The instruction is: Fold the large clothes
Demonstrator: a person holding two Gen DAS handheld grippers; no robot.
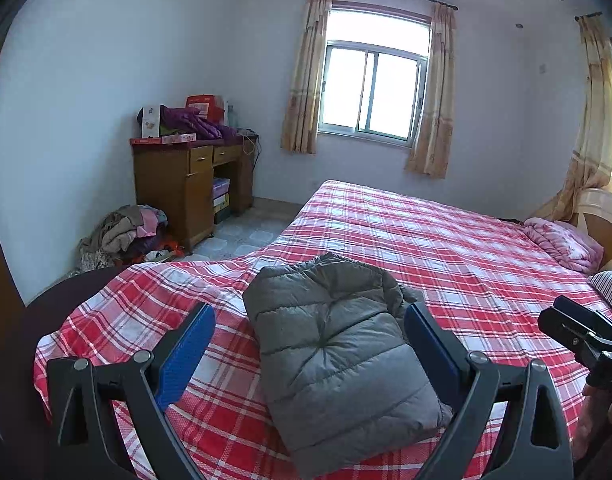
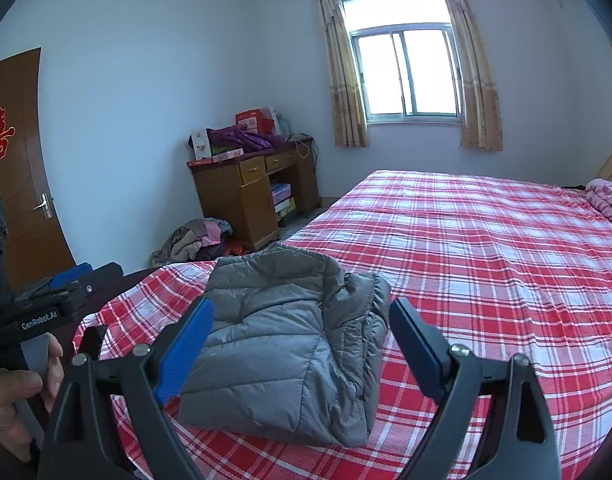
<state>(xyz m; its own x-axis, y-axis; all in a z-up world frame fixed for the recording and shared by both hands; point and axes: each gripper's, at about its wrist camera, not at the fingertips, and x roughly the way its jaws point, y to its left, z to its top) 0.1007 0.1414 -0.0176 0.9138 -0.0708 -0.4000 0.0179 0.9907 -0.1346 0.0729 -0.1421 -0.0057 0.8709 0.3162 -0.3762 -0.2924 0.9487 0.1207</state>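
Left wrist view: folded grey jacket (image 1: 338, 364) lies between the spread, empty left tool (image 1: 310, 330); right tool (image 2: 302, 320) likewise gapes, so folding looks finished and withdrawal comes next.

The left gripper (image 1: 310, 316) hangs just above the near end of the folded grey jacket (image 1: 338, 356), tilted gently downward, its blue-padded jaws spread wide to either side of the jacket and closed on nothing. The right gripper (image 2: 302, 314) hangs beside it over the jacket's right part, likewise wide apart and empty. A hand (image 2: 14, 392) wraps the left gripper's handle, left of the jacket; the right hand (image 1: 602, 412) is barely visible, probably gripping its handle.
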